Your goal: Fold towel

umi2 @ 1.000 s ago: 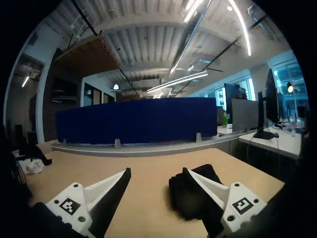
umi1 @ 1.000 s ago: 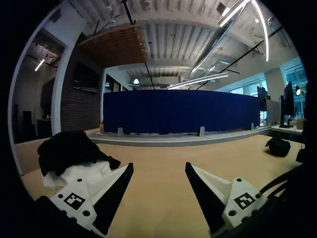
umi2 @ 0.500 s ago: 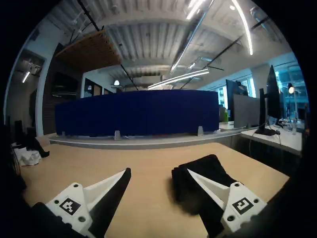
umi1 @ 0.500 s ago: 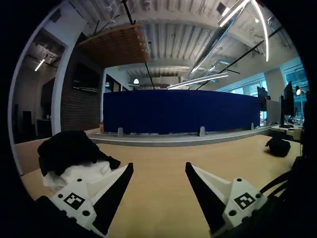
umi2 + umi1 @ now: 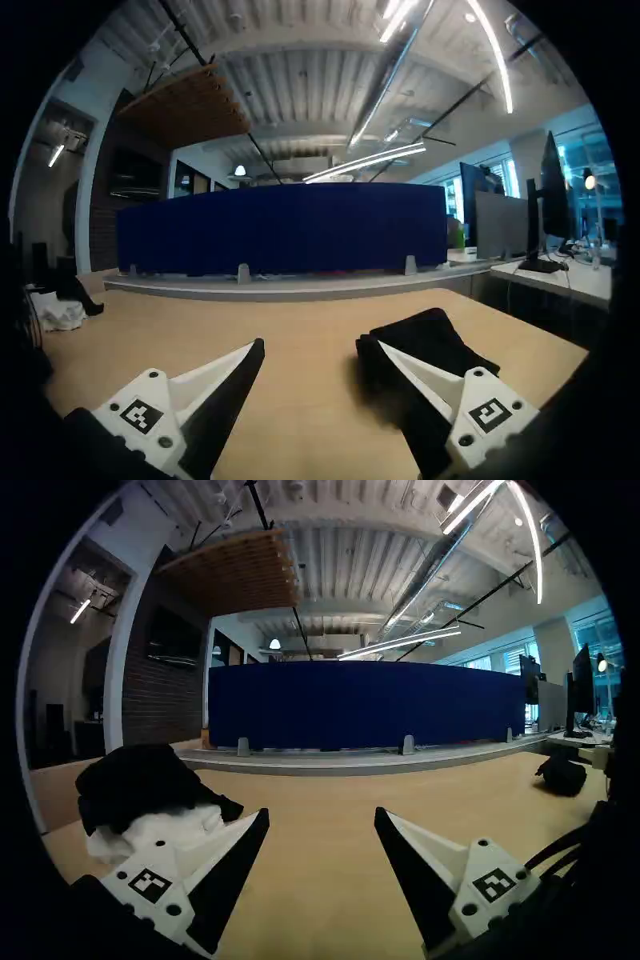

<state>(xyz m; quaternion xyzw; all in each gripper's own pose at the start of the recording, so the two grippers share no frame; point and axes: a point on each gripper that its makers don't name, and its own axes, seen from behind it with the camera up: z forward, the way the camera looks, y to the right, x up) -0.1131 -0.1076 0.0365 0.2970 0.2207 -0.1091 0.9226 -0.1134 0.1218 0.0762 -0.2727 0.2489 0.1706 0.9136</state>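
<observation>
In the left gripper view, a heap of black and white towels (image 5: 140, 788) lies on the wooden table (image 5: 336, 800) at the left, just beyond my left finger. My left gripper (image 5: 322, 820) is open and holds nothing. A folded black towel (image 5: 562, 774) rests far off at the right. In the right gripper view that folded black towel (image 5: 420, 344) lies close in front, partly behind my right finger. My right gripper (image 5: 318, 352) stands open above the table, nothing between its fingers. The towel heap (image 5: 60, 308) sits at the far left.
A blue partition (image 5: 360, 704) runs along the table's far edge on a grey rail. Desks with monitors (image 5: 552, 208) stand beyond the table's right edge. Bare tabletop (image 5: 264, 320) stretches between the heap and the folded towel.
The right gripper view has shifted slightly, so the folded black towel now sits a bit farther right and lower beside the right finger. The left gripper has held still.
</observation>
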